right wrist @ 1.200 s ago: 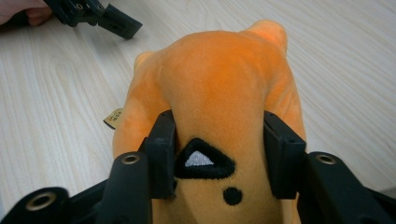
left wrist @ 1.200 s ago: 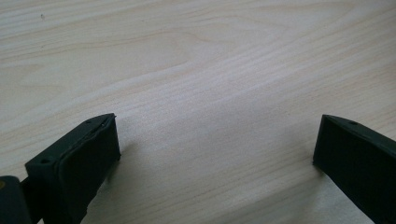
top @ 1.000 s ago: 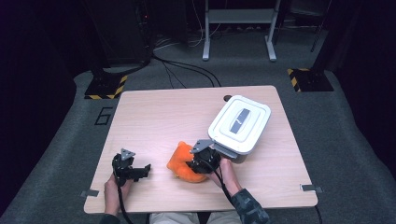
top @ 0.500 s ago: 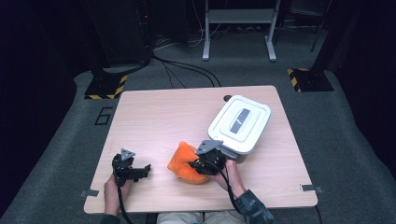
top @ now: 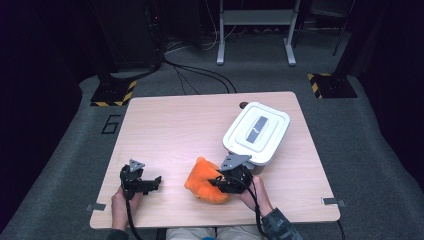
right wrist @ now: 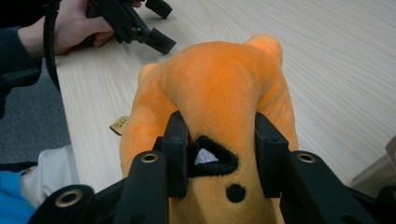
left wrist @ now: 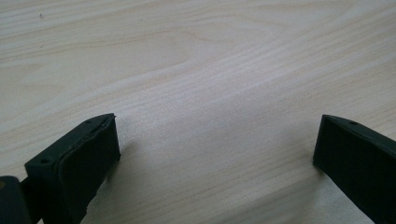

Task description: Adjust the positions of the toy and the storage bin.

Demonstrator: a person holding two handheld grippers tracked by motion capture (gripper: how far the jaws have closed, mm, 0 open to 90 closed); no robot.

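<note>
The table (top: 190, 125) lay broad and mostly bare in front of me, pale wood from edge to edge. On its far right part sat the white lidded box (top: 256, 131), shut, with a grey handle across its lid. Just beside its near corner lay the orange plush toy (top: 205, 181), close to my side of the table and a little right of the middle.

My right tool (top: 219, 182) was pinching that toy: in the right gripper view the orange plush toy (right wrist: 219, 93) bulged between the two black jaws, whose pads pressed into its soft body on either side of a black triangular patch. My left tool (top: 150, 182) rested well apart to the left, jaws spread with nothing but bare wood between them.

As I judged it, the grasp was made and the carrying was still to do; the box lid was on, so if the toy belonged inside, the opening was also left.

The high view gave me the layout: toy, box and both hands at once. The right gripper view added what it could not, the pads sinking into the plush, a small tag (right wrist: 120, 123) at the toy's side, and my left hand (right wrist: 70, 25) farther off. The left gripper view showed the wide gap of the left tool (left wrist: 215, 154).
</note>
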